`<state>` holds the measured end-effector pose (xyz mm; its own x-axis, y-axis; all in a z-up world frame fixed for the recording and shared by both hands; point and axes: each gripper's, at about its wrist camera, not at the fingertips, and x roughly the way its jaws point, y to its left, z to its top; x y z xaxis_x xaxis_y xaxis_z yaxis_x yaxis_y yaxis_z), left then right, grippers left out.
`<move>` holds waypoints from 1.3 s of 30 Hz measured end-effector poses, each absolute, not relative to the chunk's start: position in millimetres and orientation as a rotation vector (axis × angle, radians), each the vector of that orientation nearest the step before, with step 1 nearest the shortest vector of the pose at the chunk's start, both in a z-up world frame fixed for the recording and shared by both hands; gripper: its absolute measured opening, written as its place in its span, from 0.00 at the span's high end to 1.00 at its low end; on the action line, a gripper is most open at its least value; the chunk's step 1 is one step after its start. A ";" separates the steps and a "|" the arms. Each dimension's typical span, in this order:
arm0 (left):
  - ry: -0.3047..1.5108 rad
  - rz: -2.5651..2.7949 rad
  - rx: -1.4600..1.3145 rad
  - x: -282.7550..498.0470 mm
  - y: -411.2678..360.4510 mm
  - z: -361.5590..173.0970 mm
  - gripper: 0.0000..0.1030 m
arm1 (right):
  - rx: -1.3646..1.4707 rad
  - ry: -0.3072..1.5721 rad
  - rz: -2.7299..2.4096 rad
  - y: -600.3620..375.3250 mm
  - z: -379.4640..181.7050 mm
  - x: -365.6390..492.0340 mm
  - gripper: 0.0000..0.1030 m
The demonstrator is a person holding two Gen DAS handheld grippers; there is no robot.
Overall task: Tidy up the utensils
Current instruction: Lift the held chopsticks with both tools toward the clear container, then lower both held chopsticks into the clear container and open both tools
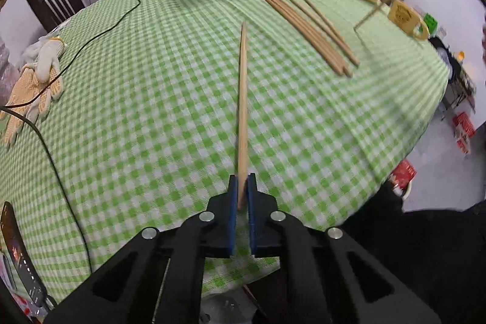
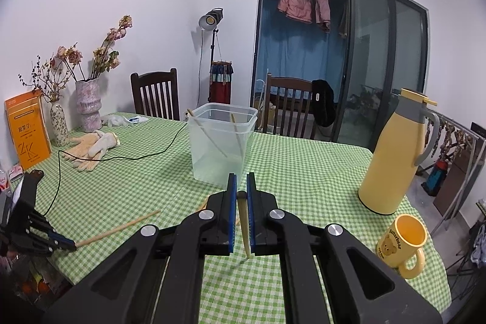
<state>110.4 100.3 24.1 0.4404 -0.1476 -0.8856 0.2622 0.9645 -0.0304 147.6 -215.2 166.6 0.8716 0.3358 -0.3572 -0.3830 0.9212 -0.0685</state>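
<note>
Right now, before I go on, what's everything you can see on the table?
Tub: one, clear, table centre; two chopsticks inside.
Flask: one, yellow, right side.
Loose chopsticks: several, wooden, lying near flask.
Mug: one, yellow, beside flask.
Gloves: pair, cream, left side.
Cable: one, black, across the cloth.
Vases: two, patterned, far left.
Book: one, orange, beside vases.
Left gripper: black, shut on forward-pointing chopstick.
Right gripper: black, shut on downward-pointing chopstick.

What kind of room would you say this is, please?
Probably a home dining room: a table under a green checked cloth, wooden chairs around it, and a thermos and mug set out.
</note>
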 end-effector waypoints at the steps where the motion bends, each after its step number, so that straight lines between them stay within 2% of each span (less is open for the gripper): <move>1: 1.072 -0.255 0.112 115.1 102.0 33.5 0.97 | -0.141 0.351 0.377 -215.2 167.1 148.1 0.94; 6: 0.959 -0.294 0.162 129.9 106.7 104.2 0.97 | -0.147 0.341 0.388 -214.5 173.7 149.8 0.94; 9: 0.950 -0.349 0.170 146.5 100.4 138.7 0.97 | -0.139 0.343 0.394 -215.6 176.7 155.8 0.94; 16: 0.922 -0.351 0.266 168.7 85.4 172.2 0.97 | -0.139 0.350 0.411 -212.8 181.7 166.9 0.94; 24: 0.804 -0.326 0.264 192.4 87.6 223.2 0.97 | -0.157 0.299 0.406 -210.0 202.7 173.1 0.94; 30: 0.765 -0.312 0.317 222.3 81.9 264.3 0.97 | -0.160 0.200 0.440 -207.2 262.9 196.4 0.94; 36: 0.895 -0.316 0.354 285.3 73.0 275.9 0.97 | -0.103 0.097 0.475 -194.1 346.8 245.7 0.94; 39: 0.957 -0.320 0.326 318.1 74.0 267.8 0.97 | -0.106 0.066 0.477 -180.4 365.7 268.2 0.94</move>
